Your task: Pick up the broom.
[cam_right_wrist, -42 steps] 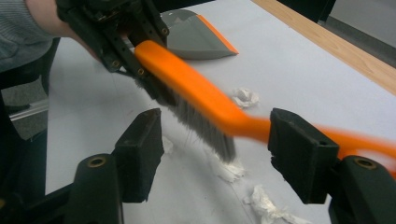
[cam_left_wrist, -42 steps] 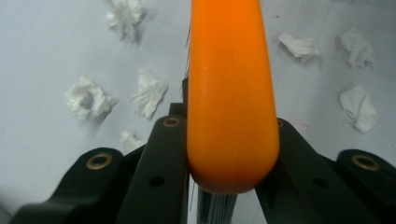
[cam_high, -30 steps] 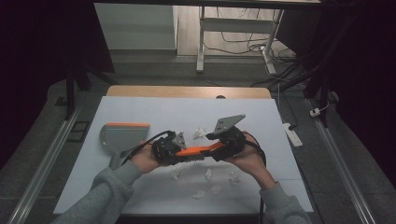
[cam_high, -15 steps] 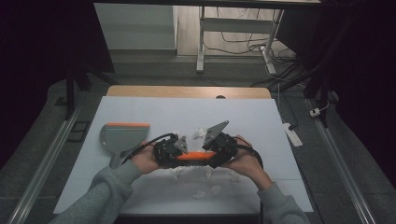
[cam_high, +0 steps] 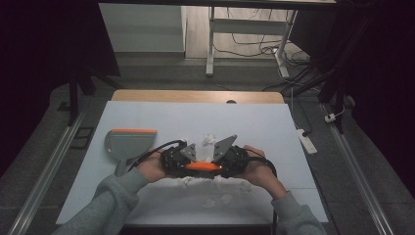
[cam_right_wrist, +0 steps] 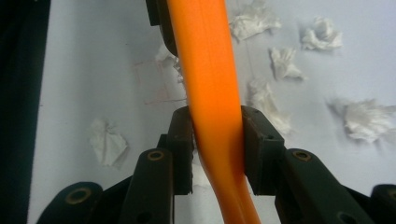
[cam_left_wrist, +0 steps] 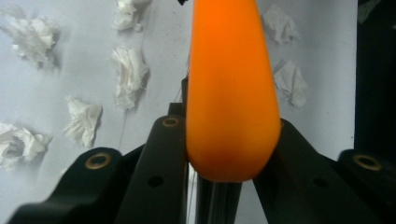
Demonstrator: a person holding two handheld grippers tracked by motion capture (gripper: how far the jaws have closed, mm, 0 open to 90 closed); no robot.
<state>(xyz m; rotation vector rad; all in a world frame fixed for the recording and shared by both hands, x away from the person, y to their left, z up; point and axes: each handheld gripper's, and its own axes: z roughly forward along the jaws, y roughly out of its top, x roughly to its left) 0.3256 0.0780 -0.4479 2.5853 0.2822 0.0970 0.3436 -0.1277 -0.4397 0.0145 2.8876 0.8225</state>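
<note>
An orange handle (cam_high: 203, 166) of some tool hangs level just above the white table sheet (cam_high: 147, 117), between my two grippers, which face each other. My left gripper (cam_high: 192, 165) is shut on its rounded thick end (cam_left_wrist: 231, 93), pads pressing both sides. My right gripper (cam_high: 219, 166) has just been closing its jaws, and its pads now clamp the narrower orange stem (cam_right_wrist: 210, 70). In the right gripper view the stem bends slightly below the grip point (cam_right_wrist: 218, 135). What is at the tool's far end is hidden by the grippers.
A grey dustpan (cam_high: 128, 142) with an orange lip lies left of the hands. Several crumpled white paper wads (cam_high: 210, 139) lie around and under the grippers, more near the front edge (cam_high: 218, 200). A white power strip (cam_high: 307, 142) lies on the floor to the right of the table.
My right gripper came down and in toward the left one, and its jaws closed onto the orange handle. The left gripper kept its hold and stayed put.
</note>
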